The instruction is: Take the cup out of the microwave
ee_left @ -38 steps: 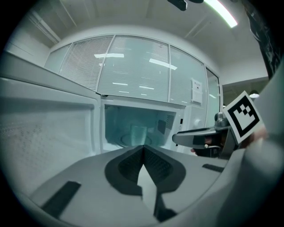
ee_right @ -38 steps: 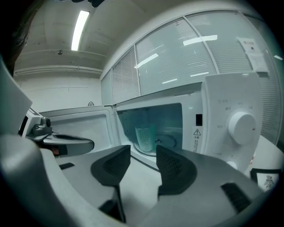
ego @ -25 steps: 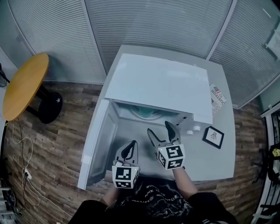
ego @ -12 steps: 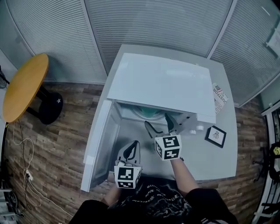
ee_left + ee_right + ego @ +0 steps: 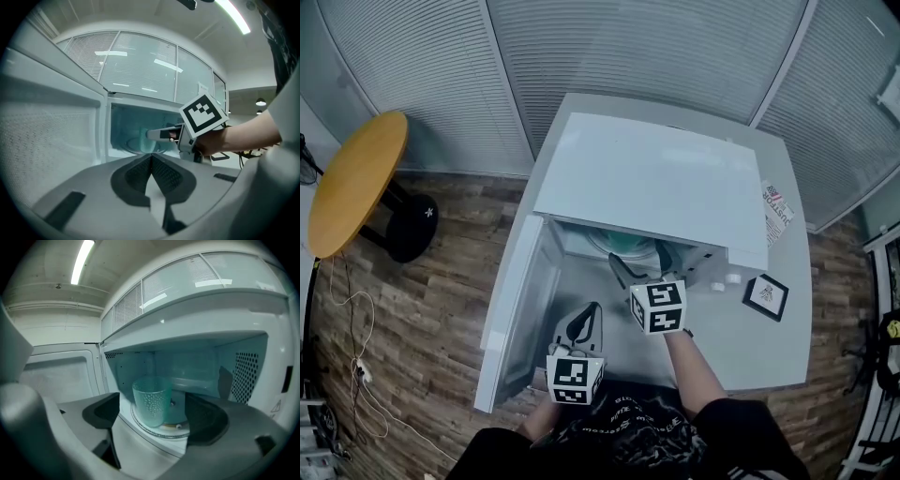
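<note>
A translucent green dimpled cup (image 5: 152, 400) stands upright on the glass turntable (image 5: 180, 425) inside the open white microwave (image 5: 652, 178). My right gripper (image 5: 152, 398) points into the cavity mouth, its jaws opening wide. The cup is ahead of them, in line with the gap and untouched. From the head view the right gripper (image 5: 637, 260) reaches under the microwave's front edge. Green glass (image 5: 614, 242) shows there, but cup and turntable cannot be told apart. My left gripper (image 5: 581, 323) hangs back in front of the opening, shut and empty, as the left gripper (image 5: 151, 157) view confirms.
The microwave door (image 5: 520, 309) is swung open to the left, beside my left gripper. The cavity's perforated wall (image 5: 246, 376) is close on the right. On the table (image 5: 750, 347) to the right are a small black framed card (image 5: 766, 297) and a leaflet (image 5: 776, 208). A round wooden table (image 5: 352, 178) stands far left.
My right gripper has moved forward to the microwave's opening and its jaws have spread wider. The left gripper has stayed where it was.
</note>
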`<state>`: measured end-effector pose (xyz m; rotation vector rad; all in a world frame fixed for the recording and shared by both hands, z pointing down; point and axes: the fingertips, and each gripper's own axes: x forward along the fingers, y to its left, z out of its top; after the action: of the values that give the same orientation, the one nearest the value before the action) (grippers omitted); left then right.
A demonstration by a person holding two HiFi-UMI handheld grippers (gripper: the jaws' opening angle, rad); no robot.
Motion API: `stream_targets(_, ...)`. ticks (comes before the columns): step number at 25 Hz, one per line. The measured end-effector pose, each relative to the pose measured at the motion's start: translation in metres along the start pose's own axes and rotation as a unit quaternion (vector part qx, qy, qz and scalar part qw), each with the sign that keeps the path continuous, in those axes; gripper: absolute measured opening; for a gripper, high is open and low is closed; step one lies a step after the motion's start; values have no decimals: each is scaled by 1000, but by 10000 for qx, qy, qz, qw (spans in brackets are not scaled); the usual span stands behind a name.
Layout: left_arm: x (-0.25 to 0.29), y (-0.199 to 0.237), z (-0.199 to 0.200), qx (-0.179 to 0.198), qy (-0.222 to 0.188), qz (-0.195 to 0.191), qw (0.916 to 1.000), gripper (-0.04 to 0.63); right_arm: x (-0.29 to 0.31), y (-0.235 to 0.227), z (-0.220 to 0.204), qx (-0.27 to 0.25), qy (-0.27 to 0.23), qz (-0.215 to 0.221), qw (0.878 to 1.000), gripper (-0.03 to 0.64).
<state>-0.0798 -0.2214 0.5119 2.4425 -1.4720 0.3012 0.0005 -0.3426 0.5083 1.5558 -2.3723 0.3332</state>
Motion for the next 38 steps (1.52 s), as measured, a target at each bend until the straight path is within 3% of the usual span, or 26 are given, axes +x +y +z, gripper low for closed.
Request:
stream_targets(11,5,-13,-12,169,287,-246,9991,6,27,0,-5,10,117,96,9999,411)
stream_targets(38,11,-9,-13,164,376,-369,9985,6,55,-1,-8,-359,322,184,9987,396)
